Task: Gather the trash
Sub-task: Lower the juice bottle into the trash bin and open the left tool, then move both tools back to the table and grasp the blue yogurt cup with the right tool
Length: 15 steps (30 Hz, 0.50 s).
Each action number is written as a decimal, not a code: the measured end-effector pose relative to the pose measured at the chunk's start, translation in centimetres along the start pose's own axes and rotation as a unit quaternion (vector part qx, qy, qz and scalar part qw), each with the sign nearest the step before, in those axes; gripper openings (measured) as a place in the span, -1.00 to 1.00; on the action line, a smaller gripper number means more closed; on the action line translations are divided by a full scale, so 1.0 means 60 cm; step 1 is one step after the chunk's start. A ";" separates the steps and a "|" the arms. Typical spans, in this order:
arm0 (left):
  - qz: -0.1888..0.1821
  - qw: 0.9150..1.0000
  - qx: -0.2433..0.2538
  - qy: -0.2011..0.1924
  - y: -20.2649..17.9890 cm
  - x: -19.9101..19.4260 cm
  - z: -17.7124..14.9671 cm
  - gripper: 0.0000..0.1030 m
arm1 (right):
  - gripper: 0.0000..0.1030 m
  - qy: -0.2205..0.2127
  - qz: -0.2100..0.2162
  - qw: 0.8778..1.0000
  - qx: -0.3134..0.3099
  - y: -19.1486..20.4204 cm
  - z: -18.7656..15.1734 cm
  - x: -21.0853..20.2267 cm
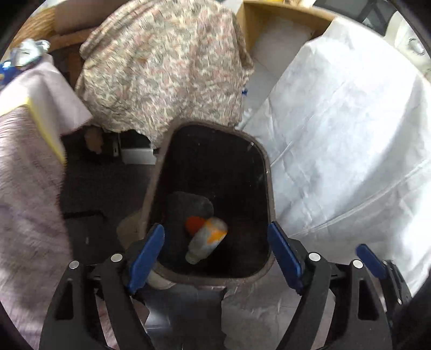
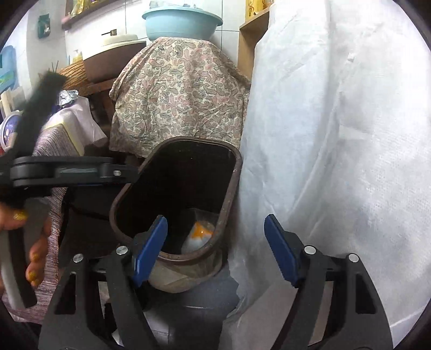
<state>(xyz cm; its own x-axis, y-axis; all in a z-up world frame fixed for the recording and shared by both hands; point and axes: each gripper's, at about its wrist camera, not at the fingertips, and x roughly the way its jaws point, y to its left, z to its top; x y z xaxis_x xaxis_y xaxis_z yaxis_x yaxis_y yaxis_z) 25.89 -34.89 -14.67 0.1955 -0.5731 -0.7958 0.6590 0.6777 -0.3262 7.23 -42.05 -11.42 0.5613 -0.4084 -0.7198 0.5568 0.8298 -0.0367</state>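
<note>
A dark trash bin with a brown rim (image 1: 204,123) stands on the floor below both grippers. Inside it lies a blurred plastic bottle (image 1: 207,239) with an orange label and an orange cap. My left gripper (image 1: 215,255) hangs over the bin's near rim, open, and its blue pads touch nothing. The right wrist view shows the same bin (image 2: 188,139) with the bottle (image 2: 200,237) at its bottom. My right gripper (image 2: 215,247) is open and empty just right of the bin's near edge. The left gripper (image 2: 126,172) reaches in from the left, held by a hand (image 2: 35,258).
A paisley cloth (image 2: 177,91) covers a bulky thing behind the bin, with a blue basin (image 2: 183,24) on top. A white sheet (image 2: 336,134) drapes the right side, close against the bin. A lilac-covered surface (image 1: 24,188) stands at the left. The floor (image 1: 102,188) is dark.
</note>
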 end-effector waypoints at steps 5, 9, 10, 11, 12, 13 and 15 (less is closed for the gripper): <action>-0.004 0.999 -0.002 -0.045 -0.002 -0.083 -0.023 0.57 | 0.45 0.002 0.016 1.000 -0.004 0.020 0.002 0.000; 0.008 0.995 0.004 -0.095 -0.004 -0.167 -0.043 0.70 | 0.47 -0.004 0.028 1.000 -0.012 0.041 0.006 -0.007; 0.012 0.994 0.004 -0.104 -0.001 -0.184 -0.048 0.73 | 0.50 -0.004 0.033 0.999 -0.014 0.046 0.008 -0.009; 0.016 0.993 0.003 -0.115 0.003 -0.201 -0.053 0.77 | 0.56 -0.004 0.033 0.999 -0.014 0.046 0.008 -0.009; 0.021 0.992 0.000 -0.126 0.010 -0.222 -0.060 0.78 | 0.57 -0.005 0.038 0.999 -0.015 0.053 0.010 -0.011; 0.024 0.991 -0.004 -0.133 0.017 -0.235 -0.066 0.78 | 0.57 -0.008 0.046 0.999 -0.018 0.062 0.012 -0.014; 0.033 0.989 -0.020 -0.146 0.037 -0.266 -0.079 0.79 | 0.57 -0.011 0.058 0.998 -0.026 0.080 0.017 -0.020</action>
<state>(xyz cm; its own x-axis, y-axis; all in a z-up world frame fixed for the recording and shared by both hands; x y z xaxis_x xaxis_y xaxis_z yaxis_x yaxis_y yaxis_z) 20.77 -22.03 -5.11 0.4426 -0.6313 -0.6369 0.6101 0.7325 -0.3021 9.83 -37.94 -10.02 0.6339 -0.3161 -0.7059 0.4554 0.8902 0.0103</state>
